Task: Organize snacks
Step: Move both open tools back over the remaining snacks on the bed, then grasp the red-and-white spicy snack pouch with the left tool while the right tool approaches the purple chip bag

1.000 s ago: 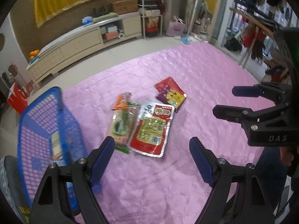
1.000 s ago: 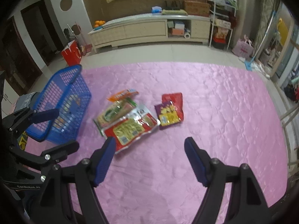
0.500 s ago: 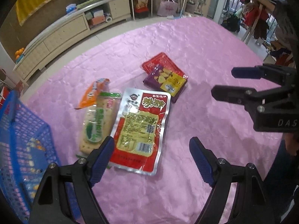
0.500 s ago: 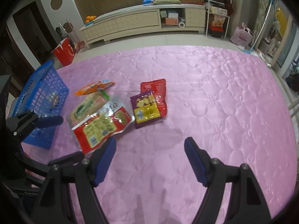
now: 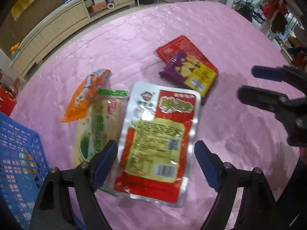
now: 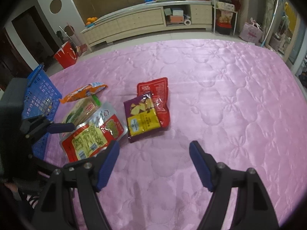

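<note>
- The red-and-silver snack pouch (image 5: 157, 140) lay flat on the pink quilted cloth (image 5: 220, 30), its near end between the spread fingers of the left gripper (image 5: 156, 163), which hung over it with jaws wide and nothing clamped.
- Under the pouch's left edge lay a green-printed cracker pack (image 5: 96, 126), and an orange snack packet (image 5: 86, 95) rested against that pack's far end.
- Farther off, a purple-and-yellow chip bag (image 5: 191, 72) lay on top of a red packet (image 5: 178, 48); the bag's near corner sat just beside the pouch's far corner.
- A blue plastic basket (image 5: 17, 163) stood at the left edge of the cloth, near the cracker pack, with some small items inside that were too blurred to name.
- The right gripper (image 6: 154, 159) hovered over bare cloth near the chip bag, jaws wide apart and holding nothing.
- A long beige cabinet (image 6: 142, 21) ran along the wall beyond the cloth, and a red paper bag (image 6: 66, 54) stood on the floor by it.
</note>
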{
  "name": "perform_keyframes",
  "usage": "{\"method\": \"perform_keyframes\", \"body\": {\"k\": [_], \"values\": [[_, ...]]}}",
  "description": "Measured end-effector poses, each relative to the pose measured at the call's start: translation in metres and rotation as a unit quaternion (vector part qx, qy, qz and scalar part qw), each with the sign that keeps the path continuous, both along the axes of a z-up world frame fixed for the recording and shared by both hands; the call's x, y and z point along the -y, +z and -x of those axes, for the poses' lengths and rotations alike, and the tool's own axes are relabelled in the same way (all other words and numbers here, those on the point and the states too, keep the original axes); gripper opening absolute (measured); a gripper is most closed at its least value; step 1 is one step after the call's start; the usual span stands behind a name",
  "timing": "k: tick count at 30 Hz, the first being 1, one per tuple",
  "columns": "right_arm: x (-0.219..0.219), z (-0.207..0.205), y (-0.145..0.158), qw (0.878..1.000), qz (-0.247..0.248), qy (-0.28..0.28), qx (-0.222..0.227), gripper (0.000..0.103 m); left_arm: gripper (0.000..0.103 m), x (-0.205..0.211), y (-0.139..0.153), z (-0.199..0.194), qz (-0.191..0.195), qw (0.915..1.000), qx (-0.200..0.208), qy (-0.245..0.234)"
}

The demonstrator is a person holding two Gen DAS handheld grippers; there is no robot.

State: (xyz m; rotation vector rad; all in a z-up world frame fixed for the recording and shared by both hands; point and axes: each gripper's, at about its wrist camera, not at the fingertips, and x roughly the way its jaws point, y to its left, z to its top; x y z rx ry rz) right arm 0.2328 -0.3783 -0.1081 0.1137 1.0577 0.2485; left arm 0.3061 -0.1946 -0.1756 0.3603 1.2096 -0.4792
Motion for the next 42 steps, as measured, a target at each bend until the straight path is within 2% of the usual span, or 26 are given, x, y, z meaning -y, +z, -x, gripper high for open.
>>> {"method": "perform_keyframes", "body": {"k": [4,9,22,25,28,33,40,42], "values": [[0.006,-0.001,-0.002,1.000,-0.006,-0.004,0.001,0.079,0.080,-0.004,-0.006,-0.012,0.013,0.9994,-0.033,0.002],[0.007,-0.004,-0.006,1.000,-0.006,-0.006,-0.004,0.079,0.081,0.008,-0.013,-0.013,-0.001,0.9991,-0.034,-0.027],[0.020,-0.005,-0.007,0.999,-0.015,-0.028,-0.009,0.079,0.080,0.029,-0.021,-0.012,-0.018,0.9975,-0.044,-0.052],[0.018,-0.006,-0.008,1.000,-0.013,-0.025,-0.012,0.079,0.073,0.037,-0.017,-0.007,-0.017,0.9978,-0.046,-0.046],[0.016,-0.006,-0.009,1.000,-0.009,-0.023,-0.012,0.079,0.054,0.037,-0.015,-0.003,-0.015,0.9975,-0.044,-0.054],[0.014,-0.007,-0.011,1.000,-0.011,-0.025,-0.013,0.079,0.046,0.037,-0.011,-0.003,-0.017,0.9976,-0.054,-0.040],[0.011,-0.007,-0.012,1.000,-0.021,-0.016,-0.010,0.079,0.032,0.008,-0.009,-0.016,0.048,0.9962,-0.073,0.001],[0.010,-0.007,-0.013,1.000,-0.023,-0.016,-0.011,0.079,0.032,0.010,-0.009,-0.014,0.042,0.9969,-0.066,0.002]]}}
